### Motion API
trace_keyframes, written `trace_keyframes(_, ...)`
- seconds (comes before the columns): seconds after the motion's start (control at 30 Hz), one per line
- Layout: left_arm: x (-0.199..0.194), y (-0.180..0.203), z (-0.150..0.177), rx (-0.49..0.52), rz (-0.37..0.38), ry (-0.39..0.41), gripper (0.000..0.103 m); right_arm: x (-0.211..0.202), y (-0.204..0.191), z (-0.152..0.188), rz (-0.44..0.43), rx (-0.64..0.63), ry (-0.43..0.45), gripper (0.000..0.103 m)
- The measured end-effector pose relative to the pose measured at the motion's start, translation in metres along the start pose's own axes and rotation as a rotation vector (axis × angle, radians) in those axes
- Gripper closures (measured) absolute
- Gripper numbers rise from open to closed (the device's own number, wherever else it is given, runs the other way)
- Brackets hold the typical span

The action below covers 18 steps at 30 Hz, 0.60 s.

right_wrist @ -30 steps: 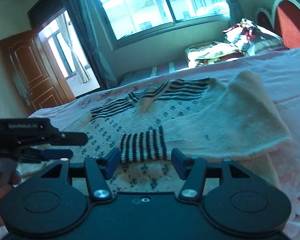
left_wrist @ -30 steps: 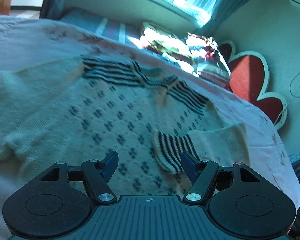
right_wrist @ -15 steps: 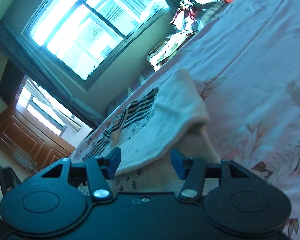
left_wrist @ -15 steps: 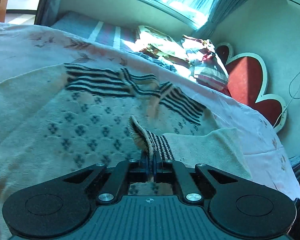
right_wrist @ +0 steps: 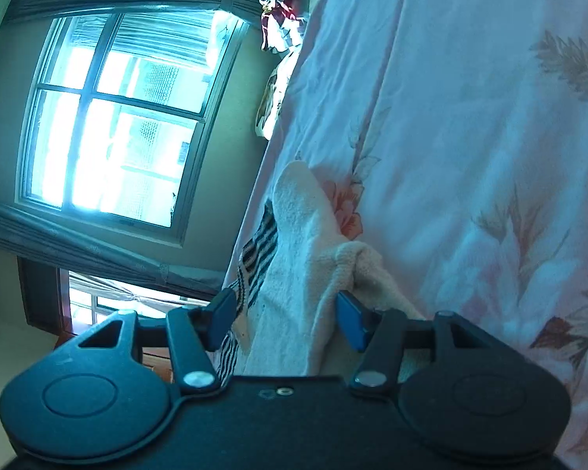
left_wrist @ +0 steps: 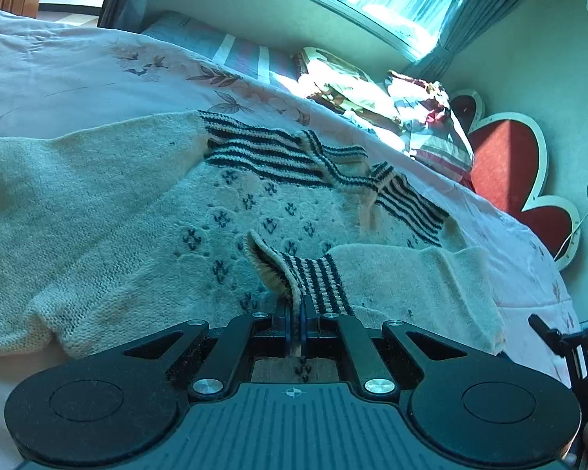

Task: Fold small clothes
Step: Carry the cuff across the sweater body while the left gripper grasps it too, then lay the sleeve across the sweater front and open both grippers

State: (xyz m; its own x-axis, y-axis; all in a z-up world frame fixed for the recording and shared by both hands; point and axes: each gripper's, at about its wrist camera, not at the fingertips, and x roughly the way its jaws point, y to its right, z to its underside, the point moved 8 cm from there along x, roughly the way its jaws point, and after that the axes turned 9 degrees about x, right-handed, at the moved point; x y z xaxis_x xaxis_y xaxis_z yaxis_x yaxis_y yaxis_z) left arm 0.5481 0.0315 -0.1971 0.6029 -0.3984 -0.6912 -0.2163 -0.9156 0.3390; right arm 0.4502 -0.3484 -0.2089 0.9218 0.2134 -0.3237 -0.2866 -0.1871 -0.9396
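A small cream knit sweater [left_wrist: 145, 211] with dark diamond marks and black-and-cream striped shoulders lies flat on the bed. Its right sleeve [left_wrist: 411, 278] is folded across the body. My left gripper [left_wrist: 294, 315] is shut on that sleeve's striped cuff [left_wrist: 309, 274] and holds it slightly raised. My right gripper [right_wrist: 284, 319] is open and rolled hard sideways, with the folded cream sleeve [right_wrist: 305, 258] lying between its blue fingers [right_wrist: 351, 319] at the sweater's side edge. It shows as a black shape at the right edge of the left wrist view [left_wrist: 568, 344].
The bed carries a pale pink floral sheet [right_wrist: 470, 125]. Piled bedding and pillows [left_wrist: 392, 102] lie at its head by a red heart-shaped headboard [left_wrist: 509, 168]. A window with curtains [right_wrist: 117, 117] fills the wall behind.
My left gripper closed on the striped cuff a second ago and still holds it, now slightly nearer. My right gripper swung off the cuff to the sleeve's side fold and rolled sideways.
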Motion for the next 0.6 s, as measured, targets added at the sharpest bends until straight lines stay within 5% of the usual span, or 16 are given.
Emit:
trace_keyframes(0.33,0.001,0.001,-0.004,0.007,-0.005,-0.001,0.099,0.012,0.008,-0.007,0.027,0.031,0.088,0.056)
trace_keyframes(0.37,0.002,0.0,-0.003,0.008,-0.009,-0.003,0.099,0.015,0.008,-0.01,0.029,0.027,0.09,0.06)
trace_keyframes(0.47,0.0,-0.002,-0.003,0.008,-0.046,0.019,0.099,0.015,0.01,-0.013,0.108,-0.04,0.103,0.092)
trace_keyframes(0.6,0.009,0.006,0.006,0.094,-0.115,-0.024,0.099,0.014,0.02,-0.012,0.148,-0.094,0.115,0.098)
